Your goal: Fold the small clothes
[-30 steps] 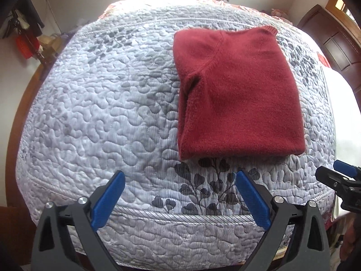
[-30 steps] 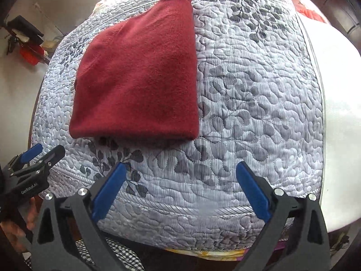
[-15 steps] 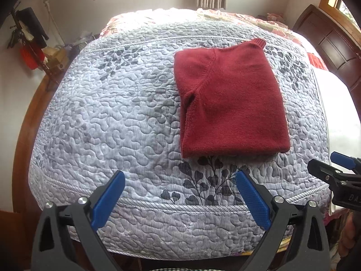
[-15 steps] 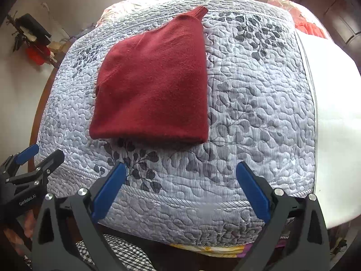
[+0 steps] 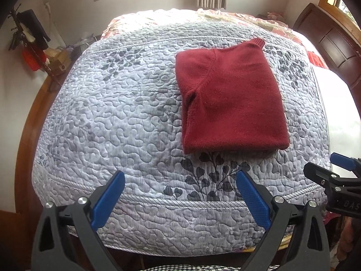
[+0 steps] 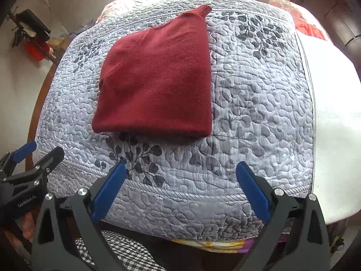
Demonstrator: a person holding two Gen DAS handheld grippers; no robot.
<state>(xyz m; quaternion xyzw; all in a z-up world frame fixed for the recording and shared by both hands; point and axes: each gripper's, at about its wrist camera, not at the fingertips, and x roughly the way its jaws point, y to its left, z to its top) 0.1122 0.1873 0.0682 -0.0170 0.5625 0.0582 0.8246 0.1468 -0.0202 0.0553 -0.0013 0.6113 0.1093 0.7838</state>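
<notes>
My left claw gapes wide, empty, low in frame | my right claw likewise | red sweater lies folded on quilted bed, right of centre | risk: a one-layer pinch would drag the fold open

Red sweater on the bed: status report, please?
Both grippers, left gripper and right gripper, open, empty. Red sweater folded on quilt. Nothing in the way.

sweater's folded-under layers hidden
</notes>
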